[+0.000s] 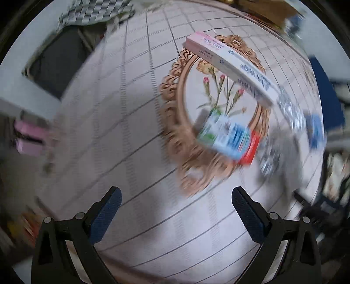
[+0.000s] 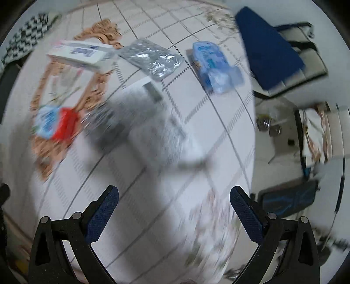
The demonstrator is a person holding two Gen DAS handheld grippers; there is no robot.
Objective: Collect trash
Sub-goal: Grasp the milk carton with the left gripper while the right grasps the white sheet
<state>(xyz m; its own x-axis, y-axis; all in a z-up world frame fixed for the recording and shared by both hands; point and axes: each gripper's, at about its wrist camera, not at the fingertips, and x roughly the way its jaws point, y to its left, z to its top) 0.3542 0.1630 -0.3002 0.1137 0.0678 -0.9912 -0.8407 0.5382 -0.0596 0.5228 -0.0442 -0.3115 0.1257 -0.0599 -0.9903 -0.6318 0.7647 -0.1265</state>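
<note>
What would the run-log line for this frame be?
left gripper: open, empty | right gripper: open, empty | long white box, red-blue carton, silver wrapper, blue packet: on table | views blurred

A checked tablecloth (image 1: 122, 113) with a gold floral medallion (image 1: 175, 122) covers the table; a blue cushion (image 2: 266, 48) lies on a chair beyond, near a black-and-white checkered cloth (image 1: 94, 13)

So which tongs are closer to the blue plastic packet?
Right, as far as the blur allows. The right tongs are open with the blue plastic packet ahead, slightly right. From the open left tongs it sits far off near the table's right edge.
</note>
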